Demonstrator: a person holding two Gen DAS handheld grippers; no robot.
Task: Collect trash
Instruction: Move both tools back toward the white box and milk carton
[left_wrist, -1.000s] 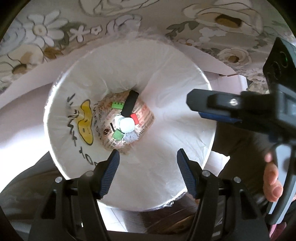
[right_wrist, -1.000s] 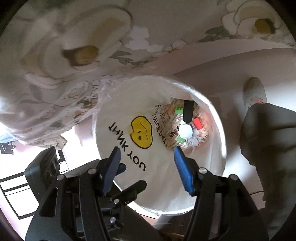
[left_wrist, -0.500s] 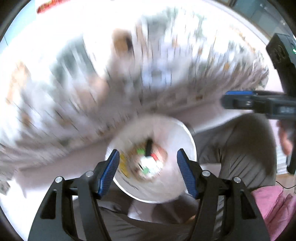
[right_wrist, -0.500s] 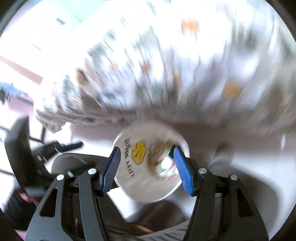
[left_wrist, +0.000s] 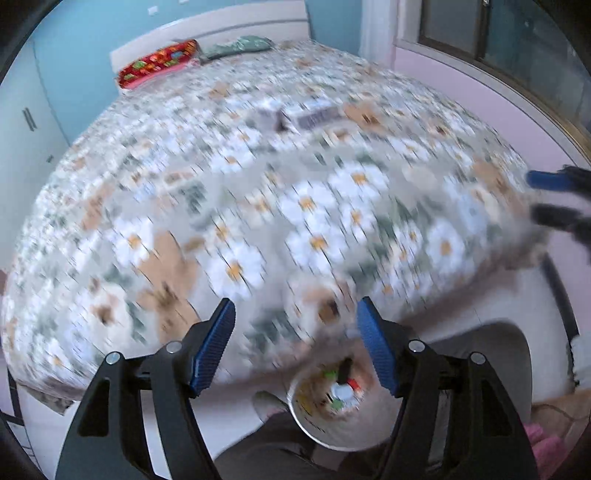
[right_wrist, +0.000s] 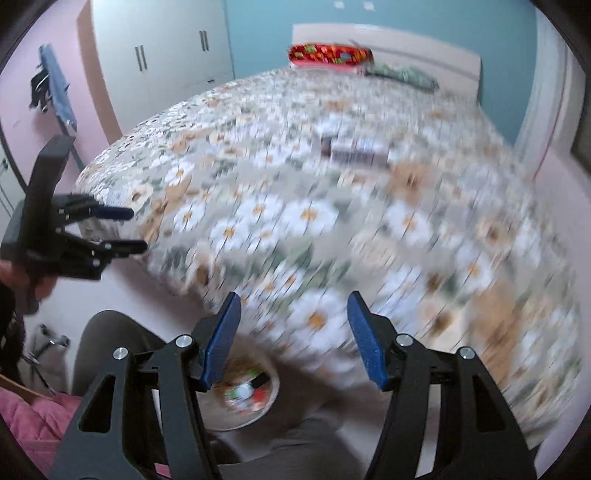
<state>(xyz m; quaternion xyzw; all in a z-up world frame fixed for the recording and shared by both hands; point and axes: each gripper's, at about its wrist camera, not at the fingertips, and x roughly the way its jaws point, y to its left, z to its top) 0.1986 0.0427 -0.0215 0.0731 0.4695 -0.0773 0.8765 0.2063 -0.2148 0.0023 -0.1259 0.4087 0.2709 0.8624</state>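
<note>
Left claw spread wide, nothing between the blue pads, raised over the near edge of the bed. Just below and slightly right of it, down on the floor, the white-lined trash bin, mouth up, with a blurred jumble of green, red, white and black scraps at the bottom; a dark trouser leg and a shoe tip beside its left rim. Right claw likewise wide apart and holding nothing, aimed across the same floral bedspread; same bin peeking out low between its fingers, nearer the left pad, partly hidden behind it. Well beyond both claws, out in the middle of the bed, a flat pale box with a dark end, lying on the daisy print beside a smaller pale packet — too smeared to read. From the left camera, that box up ahead and slightly right of the claw's line. Off at the right edge there, the other claw's blue and black fingertips, parted. At the headboard end, a red patterned pillow and a green bundle. Heavy motion blur over the bedspread in both views.
</note>
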